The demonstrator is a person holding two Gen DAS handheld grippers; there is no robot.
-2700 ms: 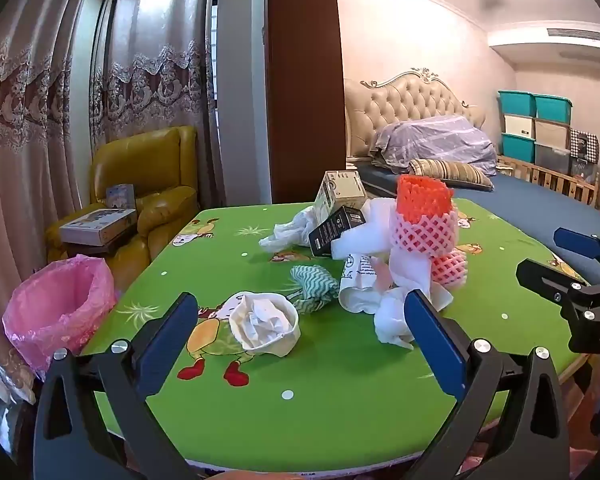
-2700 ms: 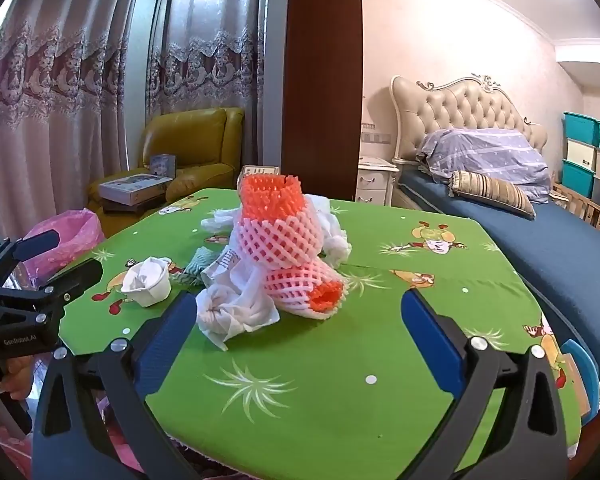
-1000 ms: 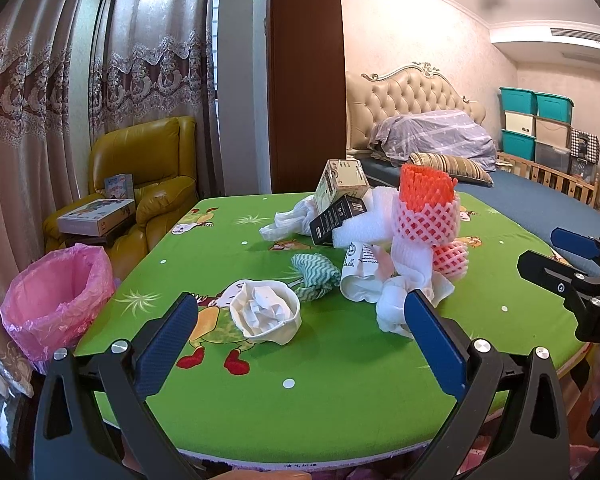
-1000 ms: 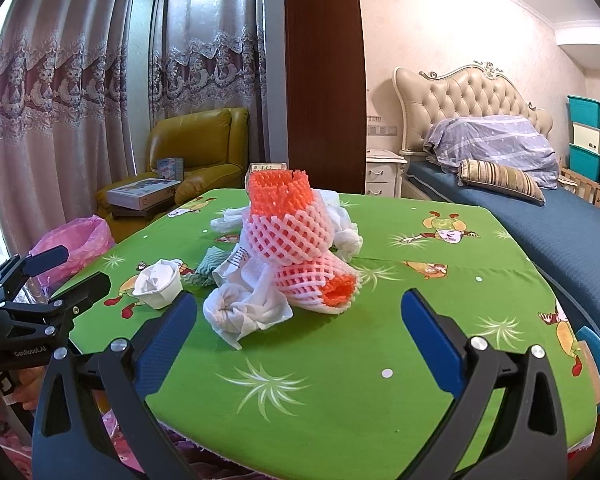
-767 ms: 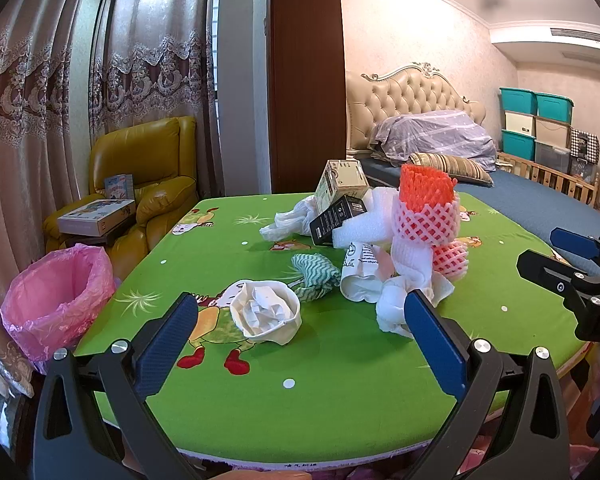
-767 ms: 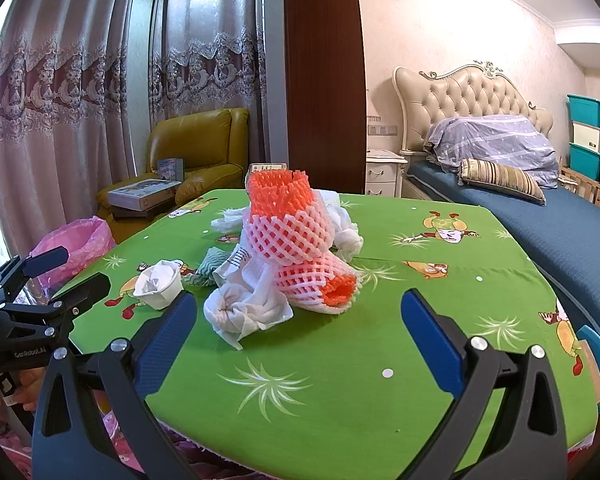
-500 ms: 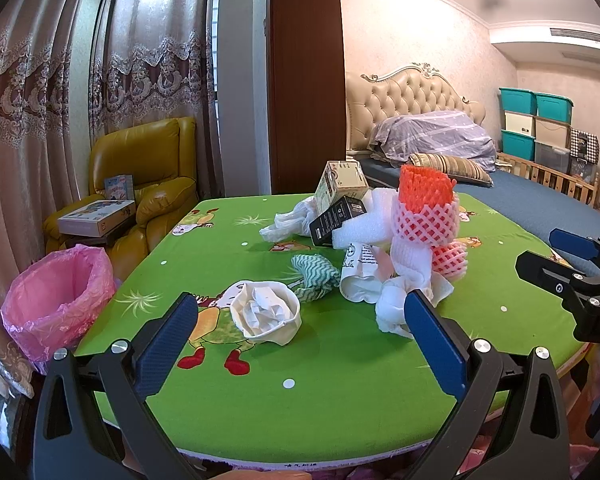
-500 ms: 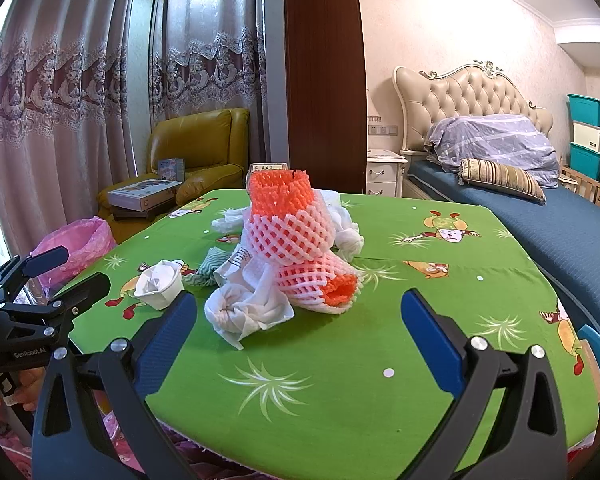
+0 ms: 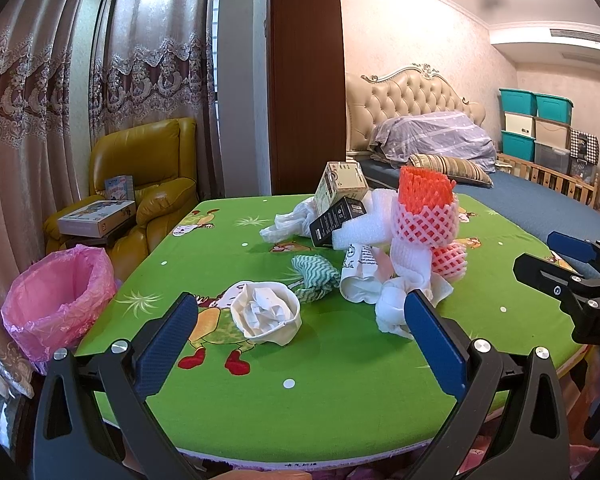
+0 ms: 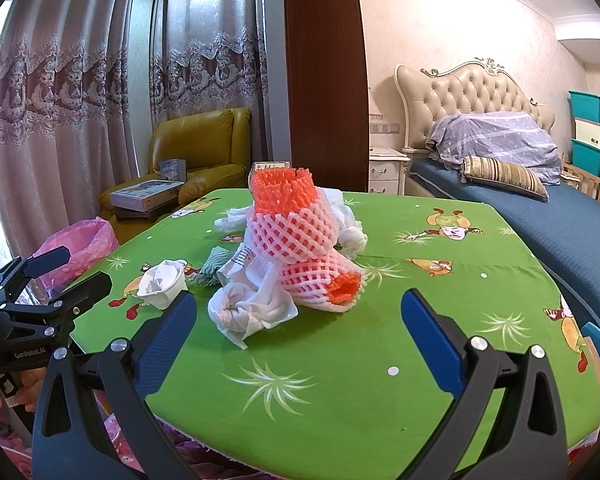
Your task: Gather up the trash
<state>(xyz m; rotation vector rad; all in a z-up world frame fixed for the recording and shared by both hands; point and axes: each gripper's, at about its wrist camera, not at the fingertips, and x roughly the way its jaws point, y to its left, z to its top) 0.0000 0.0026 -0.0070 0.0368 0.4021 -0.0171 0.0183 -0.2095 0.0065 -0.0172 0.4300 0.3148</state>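
A pile of trash lies mid-table on the green cartoon cloth (image 9: 340, 380): orange and pink foam fruit nets (image 9: 426, 210) (image 10: 296, 224), white foam sheet (image 9: 362, 232), crumpled white tissue (image 10: 252, 308), a black box (image 9: 336, 220), a beige carton (image 9: 340, 186), a green zigzag cloth (image 9: 314, 278). A crumpled white paper cup (image 9: 266, 312) (image 10: 162, 284) sits apart, nearer me. My left gripper (image 9: 300, 336) is open, just short of the cup. My right gripper (image 10: 298, 328) is open, facing the tissue and nets. A pink-lined bin (image 9: 56, 292) (image 10: 80, 248) stands left of the table.
A yellow armchair (image 9: 148, 184) with boxes stands behind the bin, by the curtains. A bed (image 10: 520, 200) lies right of the table, with stacked storage bins (image 9: 532, 128) beyond. A brown wooden pillar (image 9: 306, 80) rises behind the table. A hand (image 10: 4, 396) grips the left tool.
Both grippers have drifted slightly over 2.7 s, so the table sits a little differently in view. In the last second nothing visibly moves. The trash lies as before.
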